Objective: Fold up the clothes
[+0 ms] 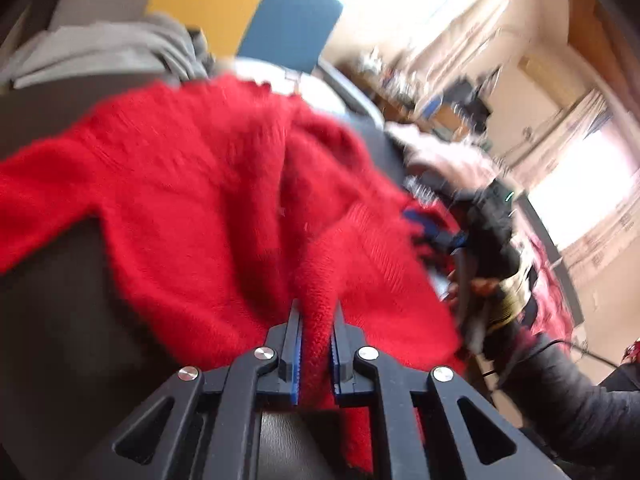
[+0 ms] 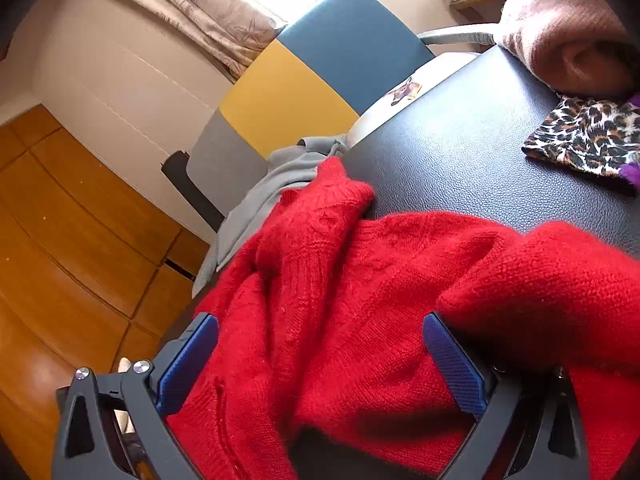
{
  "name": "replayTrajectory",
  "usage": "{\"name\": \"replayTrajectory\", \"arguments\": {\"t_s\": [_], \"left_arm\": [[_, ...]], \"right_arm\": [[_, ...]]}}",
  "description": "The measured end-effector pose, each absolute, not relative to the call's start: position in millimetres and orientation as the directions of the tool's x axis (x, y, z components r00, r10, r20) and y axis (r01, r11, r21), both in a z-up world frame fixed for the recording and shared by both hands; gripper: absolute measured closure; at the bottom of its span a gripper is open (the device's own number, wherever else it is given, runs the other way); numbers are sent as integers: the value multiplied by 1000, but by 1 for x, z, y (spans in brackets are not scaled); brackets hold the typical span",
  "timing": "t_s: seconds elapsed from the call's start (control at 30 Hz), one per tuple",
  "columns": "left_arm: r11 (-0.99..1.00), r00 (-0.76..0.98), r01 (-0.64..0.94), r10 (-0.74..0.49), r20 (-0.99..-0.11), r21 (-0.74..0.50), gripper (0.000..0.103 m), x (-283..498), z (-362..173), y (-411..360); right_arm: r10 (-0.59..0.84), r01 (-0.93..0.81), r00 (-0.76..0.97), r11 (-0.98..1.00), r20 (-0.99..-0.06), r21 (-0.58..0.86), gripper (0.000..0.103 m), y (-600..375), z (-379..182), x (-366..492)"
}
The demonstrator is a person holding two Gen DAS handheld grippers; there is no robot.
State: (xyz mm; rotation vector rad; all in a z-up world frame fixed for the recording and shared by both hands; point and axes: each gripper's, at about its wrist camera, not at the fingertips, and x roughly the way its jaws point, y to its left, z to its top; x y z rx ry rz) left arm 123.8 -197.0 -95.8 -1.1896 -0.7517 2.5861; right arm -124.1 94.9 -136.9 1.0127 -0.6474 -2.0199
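A red knitted sweater point(image 1: 200, 180) lies rumpled on the dark leather-look table point(image 1: 60, 300). My left gripper point(image 1: 316, 320) is shut on a raised fold of it, with the knit pinched between the blue pads. In the right wrist view the same sweater point(image 2: 340, 300) spreads over the table point(image 2: 460, 140) and its near left edge. My right gripper point(image 2: 320, 320) stands wide open, the sweater lying between its blue pads point(image 2: 188, 360) without being pinched. One red fold drapes over the right finger.
A grey garment point(image 2: 260, 196) hangs at the table's far left corner. A pink knit point(image 2: 560, 20) and a leopard-print cloth point(image 2: 588, 140) lie at the far right. A blue and yellow chair point(image 2: 320, 72) stands behind; wooden floor point(image 2: 60, 240) is to the left. A grey sleeve point(image 1: 560, 392) shows at the right.
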Motion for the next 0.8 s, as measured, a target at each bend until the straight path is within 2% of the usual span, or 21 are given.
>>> {"name": "replayTrajectory", "arguments": {"t_s": [0.07, 0.2, 0.27, 0.3, 0.33, 0.53, 0.63, 0.8], "left_arm": [[-860, -708, 81, 305, -637, -503, 103, 146, -84, -215], [-824, -757, 257, 153, -635, -505, 103, 193, -79, -281], [-816, -743, 288, 139, -655, -500, 103, 210, -81, -297], [-819, -737, 288, 141, -661, -497, 97, 216, -80, -301], [-832, -736, 277, 138, -663, -480, 84, 218, -78, -297], [-884, -736, 68, 268, -621, -462, 47, 165, -60, -246], [-892, -649, -61, 376, -661, -447, 45, 119, -68, -207], [-909, -517, -117, 400, -756, -401, 44, 64, -95, -171]], "right_arm": [[-820, 407, -389, -561, -419, 721, 0, 98, -137, -124], [-826, 400, -388, -551, -410, 732, 0, 99, -137, -124], [-824, 392, -373, -556, -426, 733, 0, 97, -135, -124], [-823, 393, -359, -562, -441, 728, 0, 95, -134, -124], [-820, 396, -345, -568, -456, 722, 0, 94, -133, -124], [-793, 428, -341, -609, -504, 668, 0, 83, -135, -121], [-802, 431, -346, -597, -487, 677, 0, 85, -136, -120], [-815, 432, -354, -577, -458, 693, 0, 89, -137, -118]]}}
